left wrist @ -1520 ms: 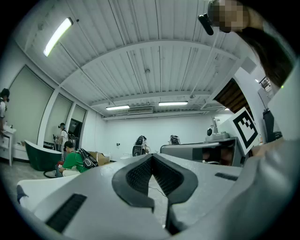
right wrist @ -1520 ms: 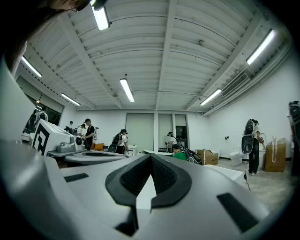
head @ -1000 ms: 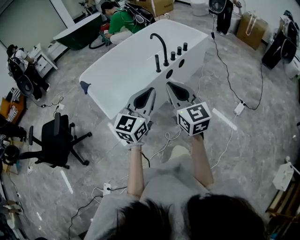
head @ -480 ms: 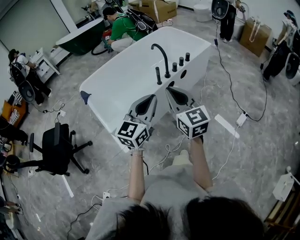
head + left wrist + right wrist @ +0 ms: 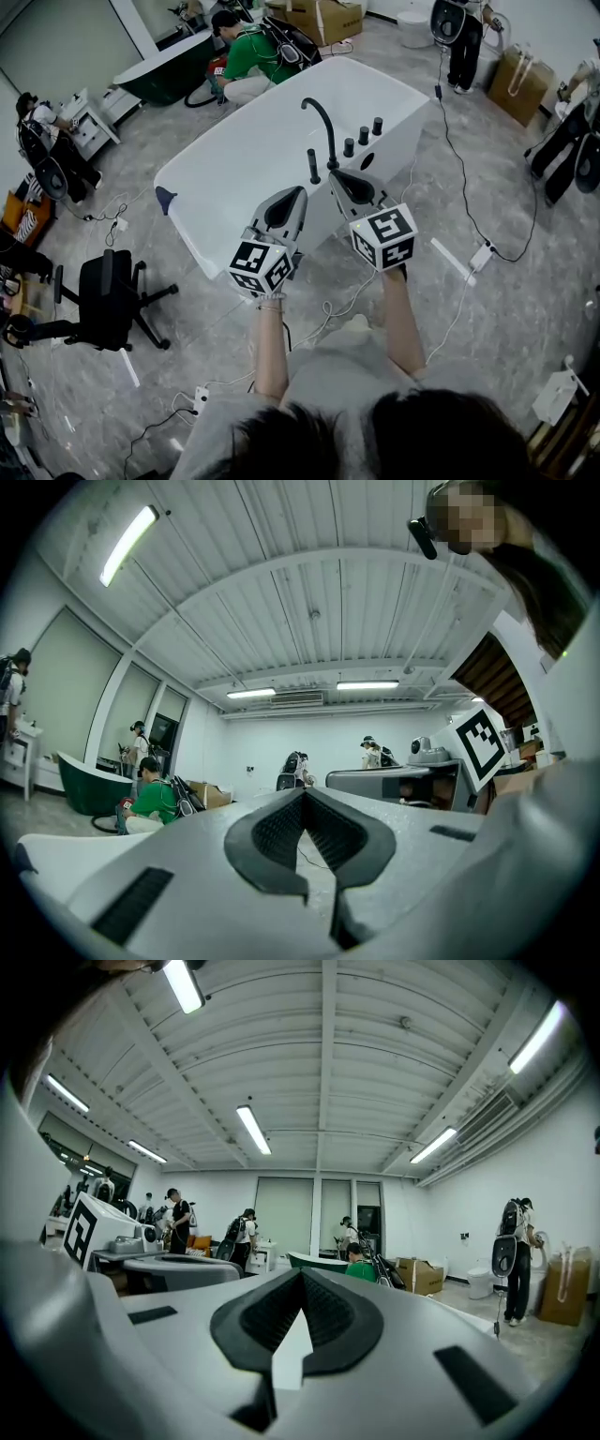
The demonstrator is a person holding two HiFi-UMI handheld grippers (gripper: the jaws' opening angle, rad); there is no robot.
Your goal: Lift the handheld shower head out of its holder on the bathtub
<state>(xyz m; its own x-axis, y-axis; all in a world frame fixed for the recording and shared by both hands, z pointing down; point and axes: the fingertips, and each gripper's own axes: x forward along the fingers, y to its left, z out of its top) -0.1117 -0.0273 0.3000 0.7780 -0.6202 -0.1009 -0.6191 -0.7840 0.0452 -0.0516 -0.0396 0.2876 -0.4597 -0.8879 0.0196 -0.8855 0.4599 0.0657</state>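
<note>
A black handheld shower head (image 5: pixel 314 167) stands upright in its holder on the near rim of a white bathtub (image 5: pixel 234 164), beside the curved spout (image 5: pixel 327 129). In the head view it lies just ahead of the right gripper (image 5: pixel 338 176) and a little ahead and to the right of the left gripper (image 5: pixel 296 191), apart from both. Both sets of jaws are pressed together with nothing between them. Compared with a second earlier, both grippers are nearer the tub's rim.
</note>
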